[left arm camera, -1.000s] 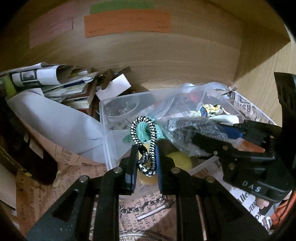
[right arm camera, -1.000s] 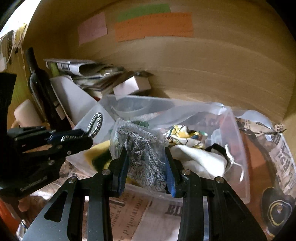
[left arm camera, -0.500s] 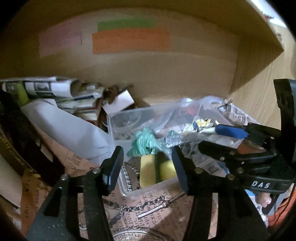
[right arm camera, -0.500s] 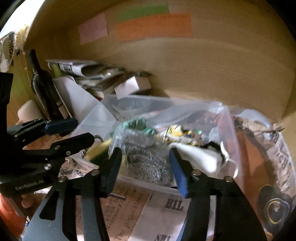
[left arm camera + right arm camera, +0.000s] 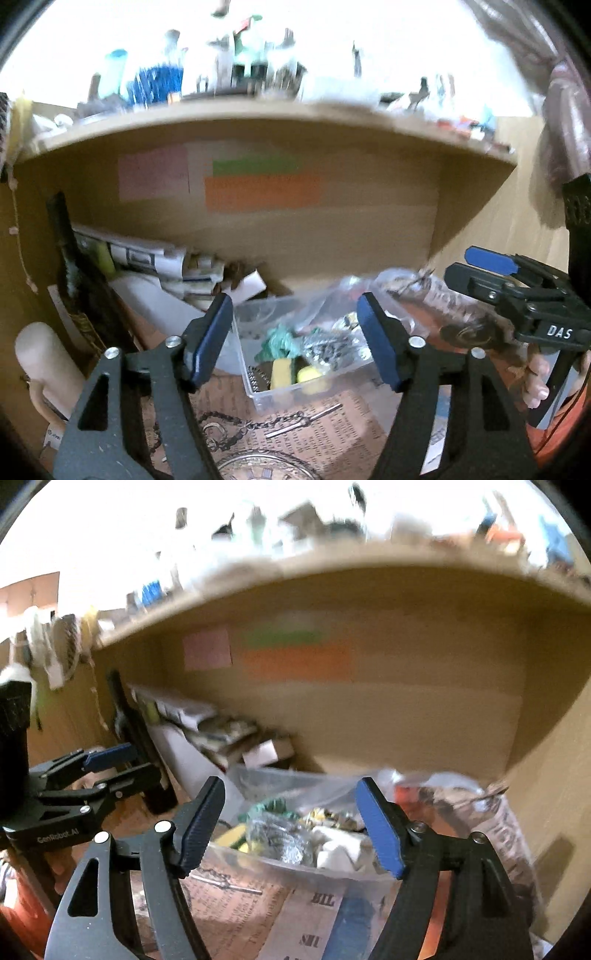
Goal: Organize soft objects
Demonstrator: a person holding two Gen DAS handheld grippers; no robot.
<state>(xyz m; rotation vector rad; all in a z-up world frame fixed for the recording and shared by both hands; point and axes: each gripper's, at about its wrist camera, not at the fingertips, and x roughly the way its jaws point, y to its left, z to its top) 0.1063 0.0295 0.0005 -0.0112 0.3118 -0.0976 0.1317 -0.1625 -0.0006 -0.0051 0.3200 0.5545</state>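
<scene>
A clear plastic bin [image 5: 275,397] [image 5: 295,869] sits on the newspaper-covered shelf floor. It holds soft things: a teal cloth [image 5: 279,338], yellow sponges [image 5: 295,373], a clear bag of grey fabric [image 5: 328,345] [image 5: 280,834] and a white cloth [image 5: 340,849]. A black-and-white cord [image 5: 255,376] lies inside its near left wall. My left gripper [image 5: 295,341] is open and empty, pulled back in front of the bin. My right gripper [image 5: 291,827] is open and empty too, also back from the bin. Each gripper shows at the edge of the other's view.
The bin sits in a wooden cubby with coloured notes [image 5: 258,184] on the back wall. Stacked papers [image 5: 155,258], a white sheet and a dark bottle [image 5: 70,266] fill the left. A metal chain [image 5: 251,424] lies on the newspaper in front. A cluttered shelf runs above.
Both grippers have opened, let go of the cord and the grey-fabric bag into the bin, and drawn back and upward out of the cubby.
</scene>
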